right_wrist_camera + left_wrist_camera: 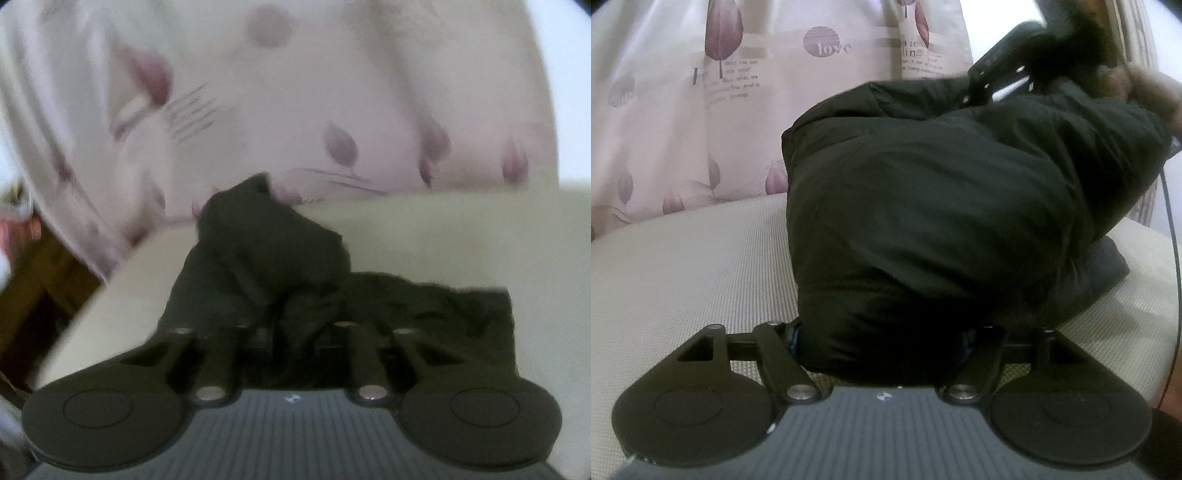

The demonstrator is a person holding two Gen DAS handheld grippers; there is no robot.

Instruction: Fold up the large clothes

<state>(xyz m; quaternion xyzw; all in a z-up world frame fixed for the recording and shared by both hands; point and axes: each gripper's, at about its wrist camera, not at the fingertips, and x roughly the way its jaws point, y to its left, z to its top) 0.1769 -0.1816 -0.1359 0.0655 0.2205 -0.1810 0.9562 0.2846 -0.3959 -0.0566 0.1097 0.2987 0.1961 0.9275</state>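
Note:
A large black padded garment (942, 206) fills the middle of the left wrist view, lifted in a bulky fold above the beige cushion (683, 266). My left gripper (882, 343) is shut on its lower edge; the fingertips are buried in cloth. The right gripper's body (1001, 74) shows at the garment's upper right, gripping it there. In the blurred right wrist view the same black garment (266, 251) bunches up between my right gripper's (291, 336) jaws, which are shut on it, and the rest (443, 302) trails right over the cushion.
A pale curtain with purple leaf prints (738, 92) hangs behind the beige cushion, also in the right wrist view (332, 92). A wooden frame (44, 280) shows at the left past the cushion's edge. A black cable (1174, 236) runs down the right side.

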